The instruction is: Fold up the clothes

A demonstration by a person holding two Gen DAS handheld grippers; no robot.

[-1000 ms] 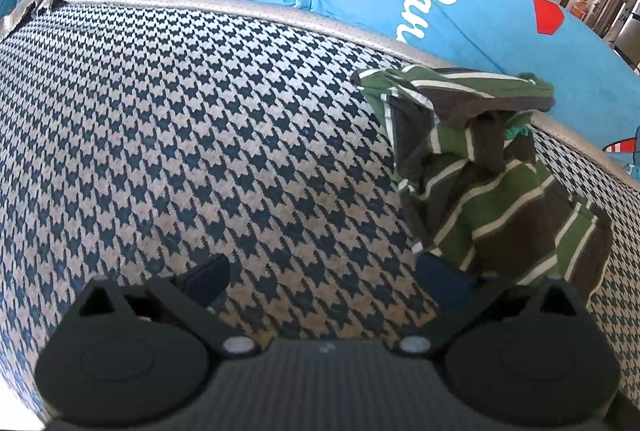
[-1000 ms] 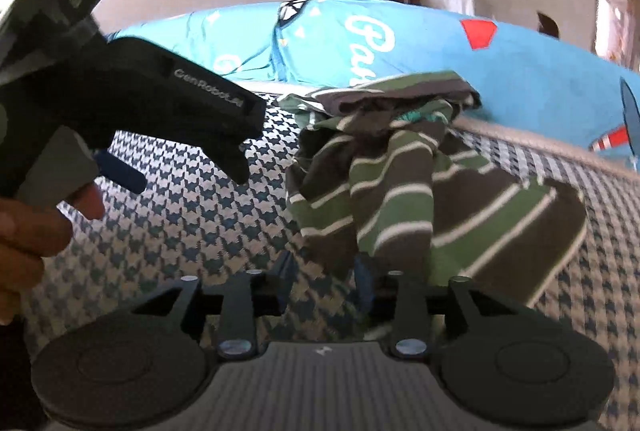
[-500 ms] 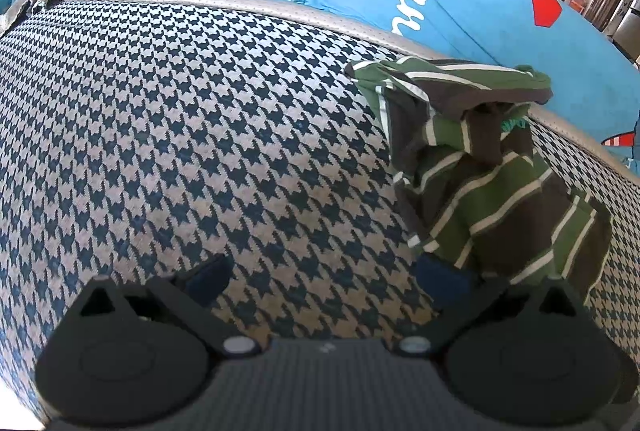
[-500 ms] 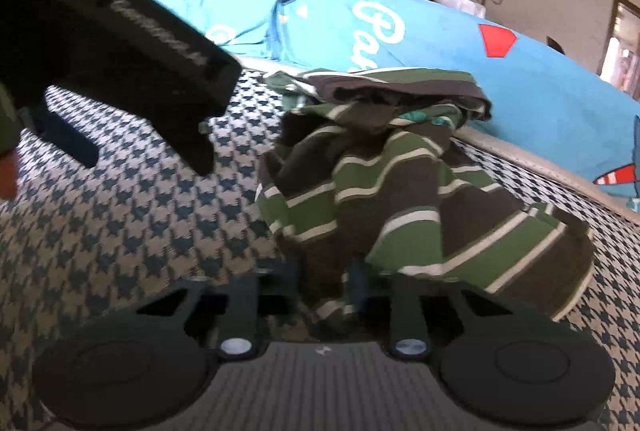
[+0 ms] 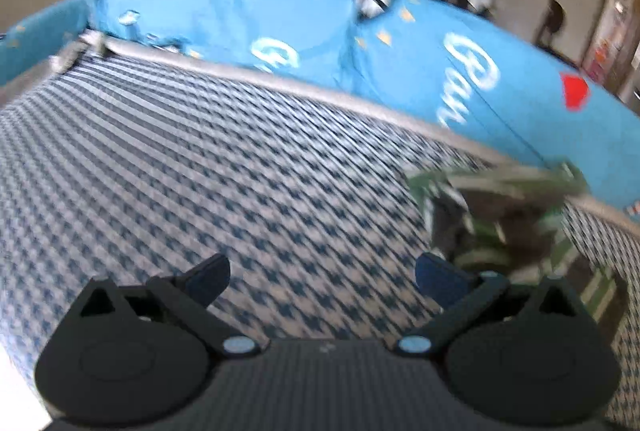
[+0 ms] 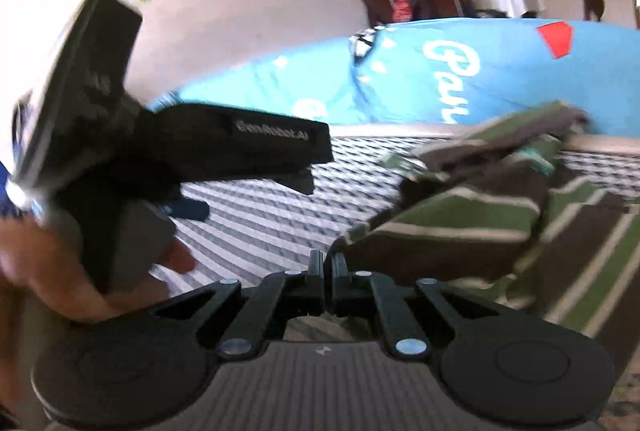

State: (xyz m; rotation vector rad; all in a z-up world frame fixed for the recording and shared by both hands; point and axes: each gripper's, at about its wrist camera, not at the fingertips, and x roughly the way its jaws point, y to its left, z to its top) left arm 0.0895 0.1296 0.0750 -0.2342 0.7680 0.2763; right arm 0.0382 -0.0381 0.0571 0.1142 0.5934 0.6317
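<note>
The shirt (image 6: 500, 215) is a green and brown striped thing with thin white lines, all bunched up in a lumpy heap on the houndstooth cover (image 5: 200, 171), over on the right side near the grey edge where the blue sheet (image 5: 400, 71) starts. There's a bit of teal showing near the top of the pile, maybe a label or lining, can't really tell. The right gripper (image 6: 328, 267) has its fingers pressed together on the near corner of the shirt, and the fabric looks pulled out from that pinch toward the heap. The left gripper (image 5: 322, 271) is spread wide with nothing between its fingers, just the cover under it; the shirt sits just past its right fingertip (image 5: 436, 275), and I can't say if they touch. In the right view you see the left gripper's black body with a hand (image 6: 80, 271) wrapped around the handle. Both views are pretty smeared, so the shirt's shape is hard to read: no clear sleeve or collar, and its lower right part runs out of frame. The printed lettering on the sheet is partly cut off too.
</note>
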